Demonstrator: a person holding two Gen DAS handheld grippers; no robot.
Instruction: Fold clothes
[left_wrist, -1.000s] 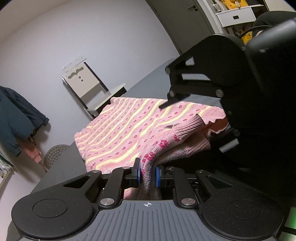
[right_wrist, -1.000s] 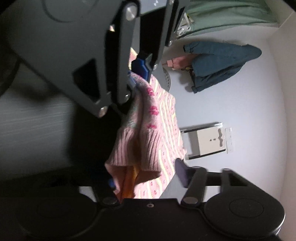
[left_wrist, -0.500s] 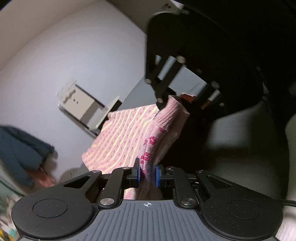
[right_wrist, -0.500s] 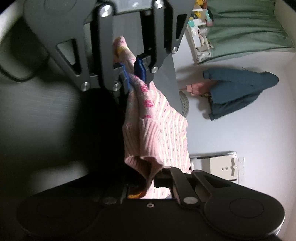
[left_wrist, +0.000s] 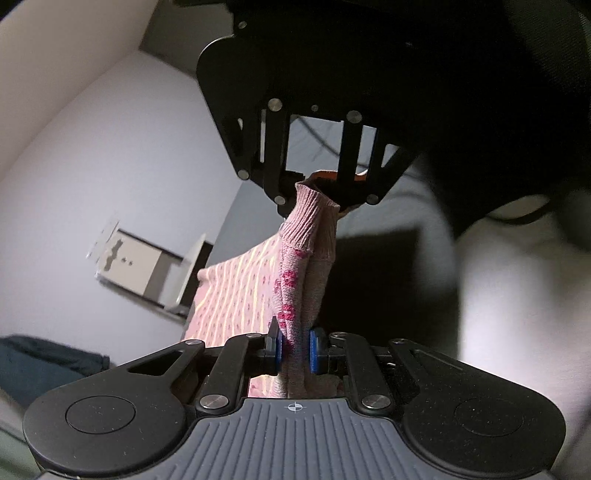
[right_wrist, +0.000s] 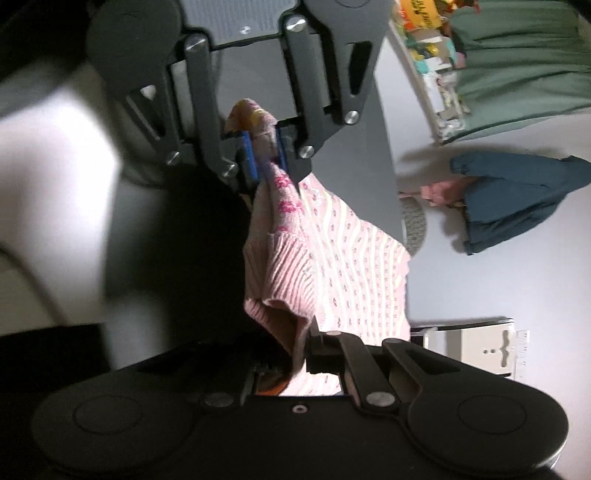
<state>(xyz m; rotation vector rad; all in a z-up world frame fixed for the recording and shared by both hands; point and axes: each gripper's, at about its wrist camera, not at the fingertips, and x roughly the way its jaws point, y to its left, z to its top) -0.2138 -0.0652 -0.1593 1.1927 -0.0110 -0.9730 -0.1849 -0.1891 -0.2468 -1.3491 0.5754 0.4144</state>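
Pink knit sweater (left_wrist: 295, 280) clamped at the sleeve between the left gripper (left_wrist: 294, 350) pads; ribbed cuff (left_wrist: 310, 218) pinched in the right gripper (left_wrist: 321, 192) facing it. Lifted clear of the grey counter (right_wrist: 376, 147) since a second ago, body hanging behind. Sleeve stretched taut, probably ready to fold inward.

Black left tool (left_wrist: 294, 350) with blue pads (left_wrist: 315, 350), silver screws, ribbed grey housing, matching right tool (right_wrist: 295, 363)
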